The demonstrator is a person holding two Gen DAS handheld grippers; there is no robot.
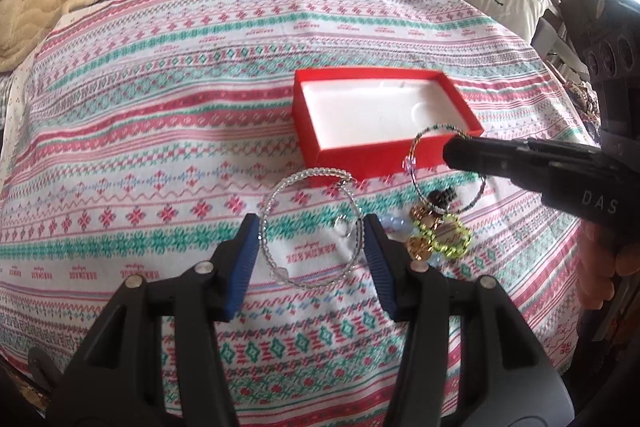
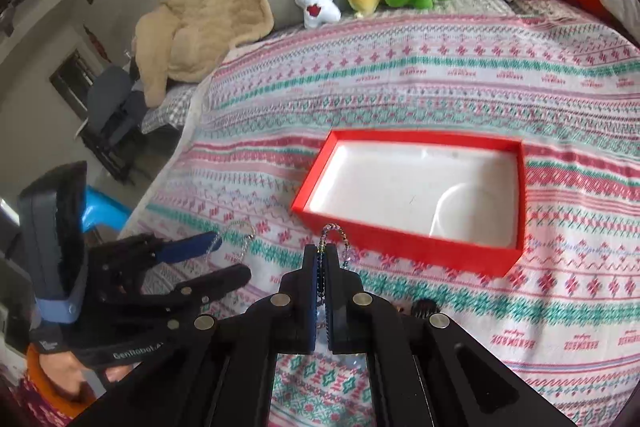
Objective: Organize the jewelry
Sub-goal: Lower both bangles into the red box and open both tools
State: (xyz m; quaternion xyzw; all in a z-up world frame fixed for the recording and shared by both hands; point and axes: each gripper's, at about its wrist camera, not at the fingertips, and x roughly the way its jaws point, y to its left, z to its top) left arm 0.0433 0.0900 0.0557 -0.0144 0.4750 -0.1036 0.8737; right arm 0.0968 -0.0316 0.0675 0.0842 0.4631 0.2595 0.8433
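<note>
Bedspread: dark bracelet hangs upright (pinched).

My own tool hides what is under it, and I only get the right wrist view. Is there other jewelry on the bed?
Observer: Yes. A pile of yellow-green, amber and black pieces lies on the bedspread, below your tool.
Operator: How does my bracelet hang?
Observer: The dark bracelet hangs as an open loop from the right tool, in front of the box's near wall. I can't tell whether its low end touches the pile.
Operator: And the left tool?
Observer: The left tool is open, with one finger on either side of a clear bracelet lying flat.
</note>
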